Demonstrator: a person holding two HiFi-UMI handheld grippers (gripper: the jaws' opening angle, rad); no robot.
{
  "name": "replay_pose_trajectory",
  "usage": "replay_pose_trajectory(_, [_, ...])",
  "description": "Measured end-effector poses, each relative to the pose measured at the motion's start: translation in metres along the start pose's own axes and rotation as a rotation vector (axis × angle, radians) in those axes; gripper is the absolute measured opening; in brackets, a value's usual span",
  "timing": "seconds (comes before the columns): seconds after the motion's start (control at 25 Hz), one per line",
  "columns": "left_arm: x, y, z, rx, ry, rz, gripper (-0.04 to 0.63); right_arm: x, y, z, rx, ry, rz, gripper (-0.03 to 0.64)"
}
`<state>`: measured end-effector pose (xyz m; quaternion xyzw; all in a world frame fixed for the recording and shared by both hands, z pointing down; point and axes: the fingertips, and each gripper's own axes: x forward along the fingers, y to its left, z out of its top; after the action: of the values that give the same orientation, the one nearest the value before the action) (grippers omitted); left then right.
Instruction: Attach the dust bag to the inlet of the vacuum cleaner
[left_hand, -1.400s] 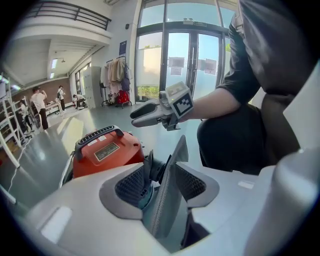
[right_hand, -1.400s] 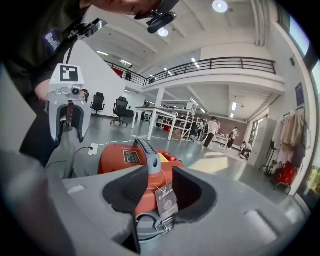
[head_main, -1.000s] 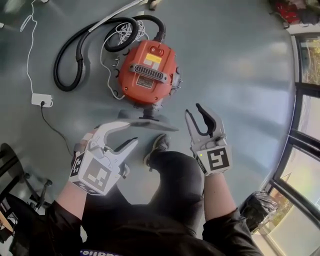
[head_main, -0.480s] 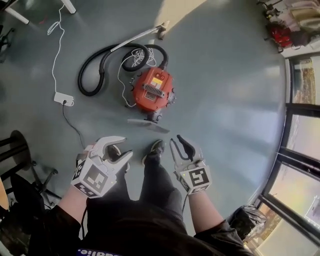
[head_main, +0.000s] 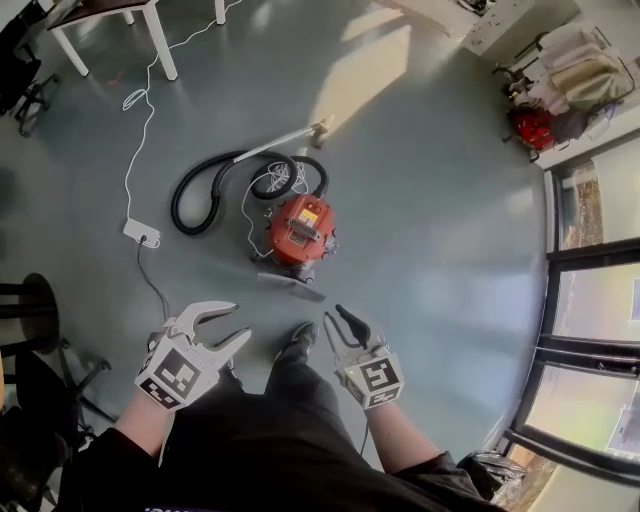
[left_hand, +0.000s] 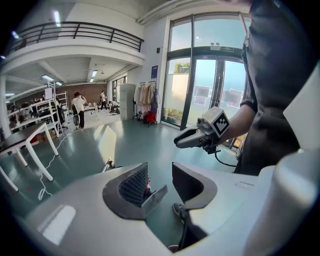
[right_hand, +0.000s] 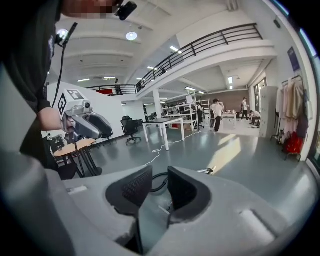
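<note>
Grey floor (head_main: 450, 200) — red vacuum cleaner (head_main: 300, 230), black hose (head_main: 200, 195) coiled beside it, flat dust bag (head_main: 290, 286) at its near side — power strip (head_main: 141, 233) beyond the hose.

left tongs (head_main: 238, 322) white, right tongs (head_main: 335, 315) grey and black, black-and-white marker cubes (head_main: 180, 372), black sleeves (head_main: 100, 470), dark trousers (head_main: 300, 395)

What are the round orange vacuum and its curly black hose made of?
The round orange vacuum cleaner looks like hard moulded plastic: it is smooth, evenly coloured and slightly shiny. Its black hose seems to be bendy plastic or rubber, since it lies curled in a loop. I cannot tell which.
</note>
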<state>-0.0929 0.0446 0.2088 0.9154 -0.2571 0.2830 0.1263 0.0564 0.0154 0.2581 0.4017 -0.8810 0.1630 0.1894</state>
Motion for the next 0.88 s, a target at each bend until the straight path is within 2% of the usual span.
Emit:
replay_pose_trajectory(0.2, [-0.05,-0.01,-0.016,0.058,-0.032,-0.056,0.168,-0.018,0.073,0.008,-0.027,0.006,-0.02,0.089])
replay_pose_trajectory(0.44, [-0.094,-0.046,-0.024,0.11,-0.098,-0.178,0.149,-0.039,0.144,0.034,-0.011,-0.028,-0.029,0.074])
replay_pose_trajectory(0.68, [-0.117,-0.087,0.006,0.1,-0.187,-0.187,0.09,-0.075,0.194,0.049,-0.068,-0.077,0.048,0.051])
replay_pose_trajectory(0.88, [-0.108,-0.131,0.025,0.053,-0.221,-0.152,0.017,-0.116,0.201,0.044,-0.062,-0.157,0.126,0.005])
